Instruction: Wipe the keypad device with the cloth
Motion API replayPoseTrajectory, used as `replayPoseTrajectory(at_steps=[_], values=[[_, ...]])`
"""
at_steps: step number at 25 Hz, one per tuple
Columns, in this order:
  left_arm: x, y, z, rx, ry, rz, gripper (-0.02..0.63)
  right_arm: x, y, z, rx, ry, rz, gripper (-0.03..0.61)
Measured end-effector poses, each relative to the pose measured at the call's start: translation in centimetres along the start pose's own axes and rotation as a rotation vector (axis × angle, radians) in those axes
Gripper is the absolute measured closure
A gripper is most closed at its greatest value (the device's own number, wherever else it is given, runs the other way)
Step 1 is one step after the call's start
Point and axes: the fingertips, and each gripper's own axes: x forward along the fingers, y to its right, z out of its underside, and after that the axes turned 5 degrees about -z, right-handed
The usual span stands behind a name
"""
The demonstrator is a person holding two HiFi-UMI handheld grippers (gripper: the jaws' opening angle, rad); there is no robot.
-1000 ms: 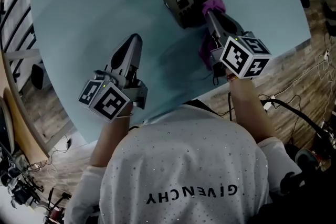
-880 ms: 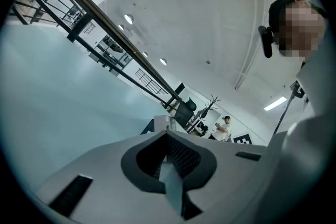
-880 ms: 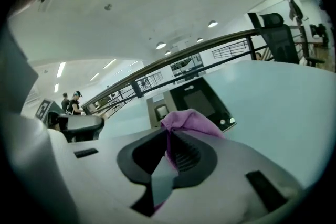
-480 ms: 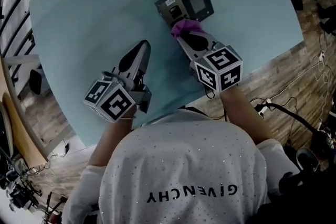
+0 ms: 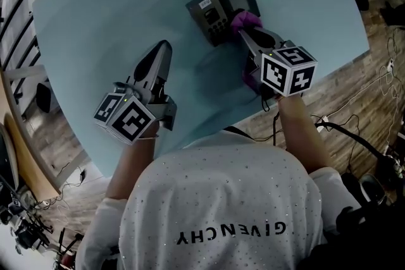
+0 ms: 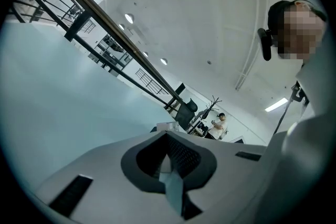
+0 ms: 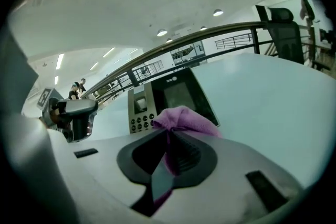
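The dark keypad device (image 5: pixel 223 6) lies on the pale blue table (image 5: pixel 114 16), its buttons (image 7: pixel 139 123) and screen (image 7: pixel 179 95) facing up. A purple cloth (image 5: pixel 245 21) is bunched at the device's near right edge, with my right gripper (image 5: pixel 249 30) shut on it. In the right gripper view the cloth (image 7: pixel 184 119) sticks out between the jaws just in front of the screen. My left gripper (image 5: pixel 159 55) rests on the table to the left, apart from the device, jaws together on nothing (image 6: pixel 167 157).
The round table's edge (image 5: pixel 297 88) runs near my right hand, with wooden floor and cables (image 5: pixel 354 129) beyond. A railing (image 7: pixel 210 39) and an office chair (image 7: pixel 281 23) stand behind the table. A person (image 6: pixel 218 124) stands far off.
My right gripper swept the cloth left across the device's near side, then back right to the screen side. The left gripper shifted only slightly.
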Motion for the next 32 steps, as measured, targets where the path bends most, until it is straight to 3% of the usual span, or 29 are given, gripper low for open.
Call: replayPoseTrajectory(at_steps=[6, 10, 14, 18, 22, 27, 32], values=[[-0.1, -0.5, 0.0, -0.001, -0.004, -0.01, 0.614, -0.8, 3.8, -0.5, 0.06, 0.003, 0.101, 0.549], [-0.5, -0.3, -0.2, 0.004, 0.004, -0.004, 0.614, -1.1, 5.8, -1.0, 0.156, 0.019, 0.187, 0.548], [-1.8, 1.2, -0.8, 0.025, 0.027, 0.019, 0.614, -2.6, 6.7, -1.6, 0.267, 0.109, 0.253, 0.548], [-4.9, 3.6, -1.4, 0.058, 0.078, 0.039, 0.614, -5.9, 3.2, -3.1, 0.298, 0.296, 0.158, 0.549], [-8.5, 5.8, -1.1, 0.12, 0.129, 0.026, 0.614, -8.7, -1.7, -3.7, 0.249, 0.361, 0.038, 0.549], [-13.0, 6.8, 1.2, 0.168, 0.107, -0.05, 0.614, -10.6, -8.2, -1.9, 0.185, 0.306, -0.094, 0.549], [-15.9, 7.5, 1.8, 0.148, 0.085, -0.018, 0.614, -8.5, -11.3, 1.1, 0.24, 0.216, -0.116, 0.549]])
